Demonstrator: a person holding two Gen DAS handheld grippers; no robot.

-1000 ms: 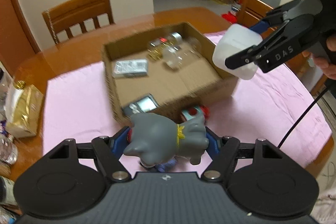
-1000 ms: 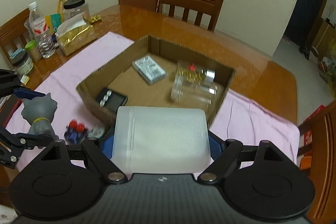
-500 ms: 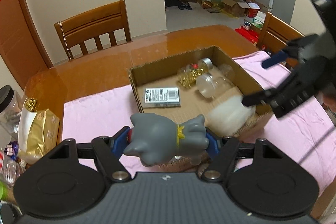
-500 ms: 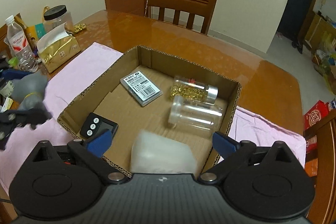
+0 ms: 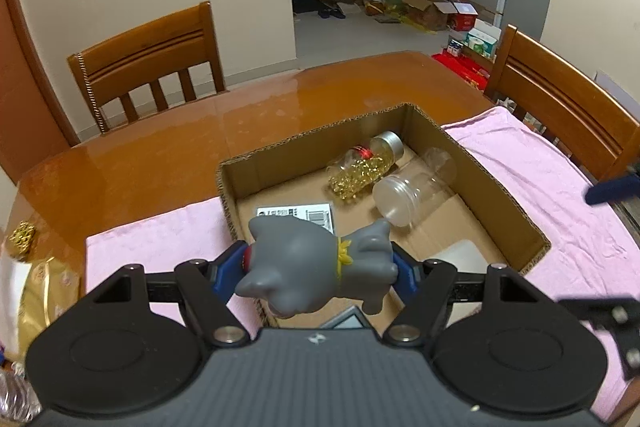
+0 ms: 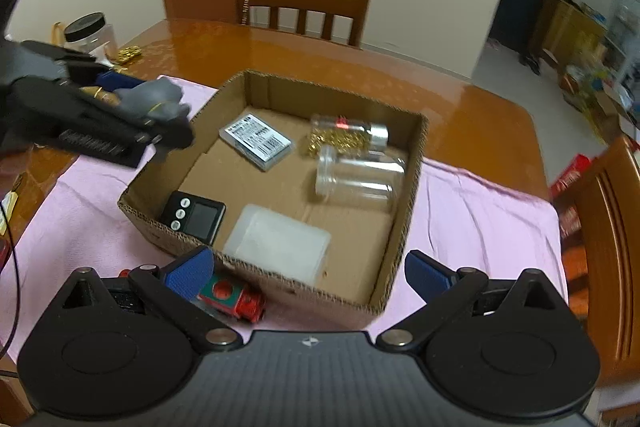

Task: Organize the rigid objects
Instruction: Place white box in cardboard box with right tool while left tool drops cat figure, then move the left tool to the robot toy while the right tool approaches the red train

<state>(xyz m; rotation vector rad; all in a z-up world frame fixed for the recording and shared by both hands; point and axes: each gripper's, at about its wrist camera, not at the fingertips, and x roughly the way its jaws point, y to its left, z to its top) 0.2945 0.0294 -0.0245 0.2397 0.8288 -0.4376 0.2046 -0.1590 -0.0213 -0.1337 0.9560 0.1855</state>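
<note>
One white container (image 6: 278,245), gripped a second ago, now lies released in the cardboard box (image 6: 408,187). Right tool (image 6: 306,269) is spread wide, angled down; left tool (image 5: 316,267) holds the grey figurine (image 5: 316,267) above the box edge.

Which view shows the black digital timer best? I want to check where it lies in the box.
The right wrist view: the black digital timer lies in full sight in a near corner of the cardboard box, beside the white plastic container. The left wrist view shows only a sliver of it behind the gray toy.
</note>
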